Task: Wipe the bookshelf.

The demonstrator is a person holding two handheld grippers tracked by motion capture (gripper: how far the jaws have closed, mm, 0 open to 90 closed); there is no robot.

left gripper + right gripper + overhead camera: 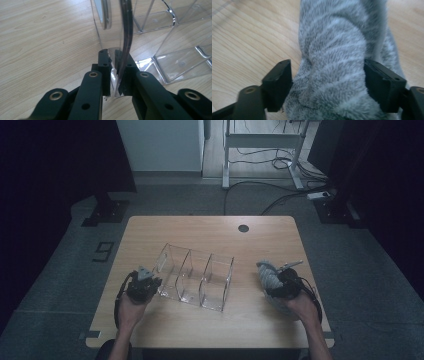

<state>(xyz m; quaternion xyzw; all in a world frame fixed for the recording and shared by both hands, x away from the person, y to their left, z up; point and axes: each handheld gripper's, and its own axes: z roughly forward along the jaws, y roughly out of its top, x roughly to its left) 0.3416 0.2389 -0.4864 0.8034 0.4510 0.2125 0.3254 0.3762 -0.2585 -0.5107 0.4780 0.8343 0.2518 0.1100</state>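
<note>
A clear acrylic organizer (195, 275) with three compartments stands on the wooden table (200, 227), left of centre. My left gripper (143, 285) is at its left end, shut on the thin end wall. In the left gripper view that clear organizer wall (125, 37) runs up between the black jaws of the left gripper (116, 60), and both pads press on it. At the table's right, my right gripper (281, 285) holds a fuzzy grey striped sock (267, 272) low over the wood. In the right gripper view the sock (332, 50) spans the wide gap of the right gripper (328, 72) and touches both pads.
A round cable hole (243, 228) sits near the table's far edge. Beyond the table, cables (280, 195) lie on the grey floor by a white desk frame (262, 142). The table's right edge runs close to my right hand.
</note>
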